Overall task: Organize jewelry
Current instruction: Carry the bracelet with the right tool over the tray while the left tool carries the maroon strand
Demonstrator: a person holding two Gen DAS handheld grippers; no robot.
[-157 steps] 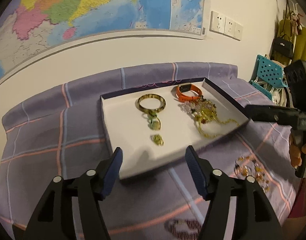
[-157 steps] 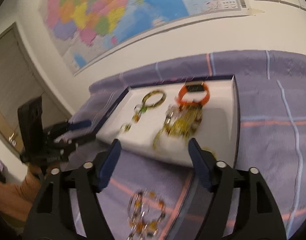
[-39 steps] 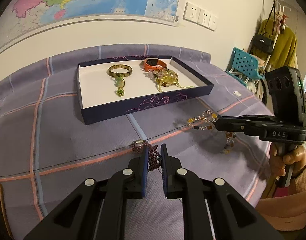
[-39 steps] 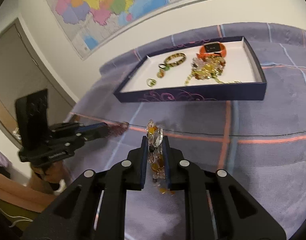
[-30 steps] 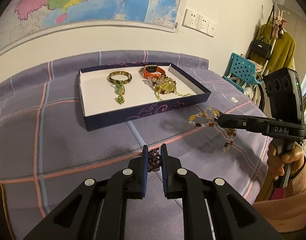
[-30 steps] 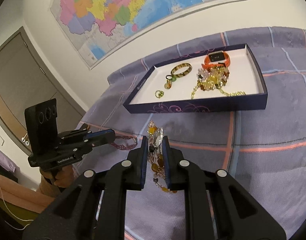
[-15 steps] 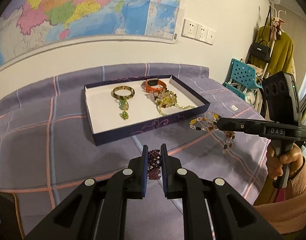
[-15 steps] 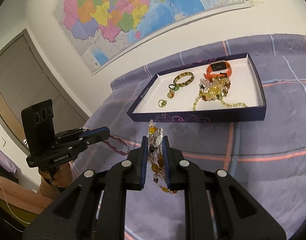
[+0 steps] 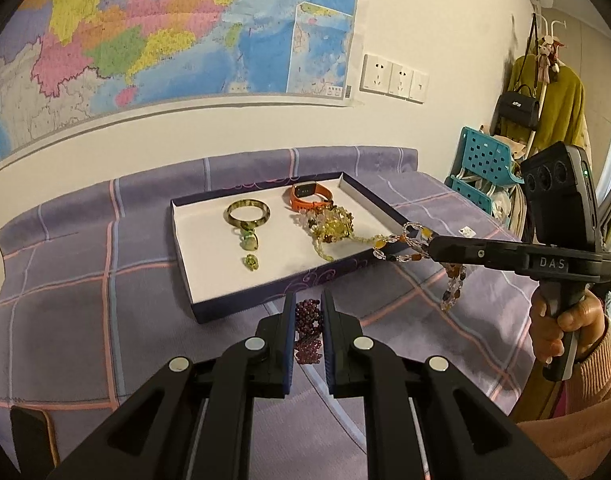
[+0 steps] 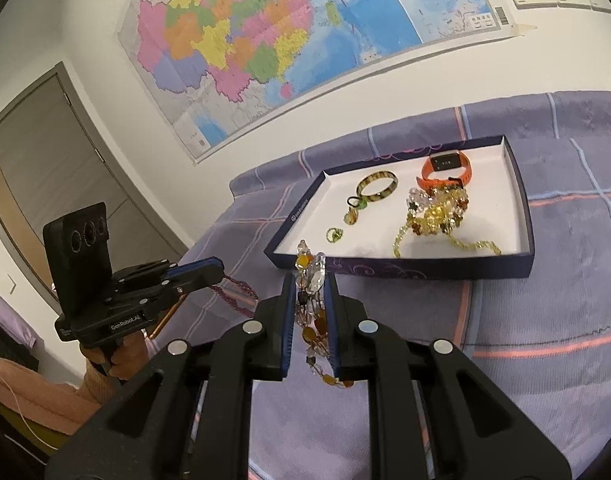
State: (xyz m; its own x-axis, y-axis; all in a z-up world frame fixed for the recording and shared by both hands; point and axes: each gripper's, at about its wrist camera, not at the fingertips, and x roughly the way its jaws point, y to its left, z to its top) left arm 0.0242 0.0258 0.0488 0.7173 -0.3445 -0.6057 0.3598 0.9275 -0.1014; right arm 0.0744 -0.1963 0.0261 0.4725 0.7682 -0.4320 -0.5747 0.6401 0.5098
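Observation:
My left gripper is shut on a dark purple bead bracelet, held in the air in front of the navy jewelry box. My right gripper is shut on an amber and clear bead bracelet, which hangs below the fingers near the box's front edge. In the left wrist view that bracelet hovers at the box's right rim. The box holds a green bangle, an orange watch, a yellow bead necklace, a pendant and a ring.
The box sits on a purple plaid cloth over a table against a white wall with a map. A teal stool and hanging clothes stand at the right. A door is at the left.
Both grippers closed on bracelets lying on the cloth, lifted them, and moved toward the box. The right gripper's bracelet now reaches the box's right rim.

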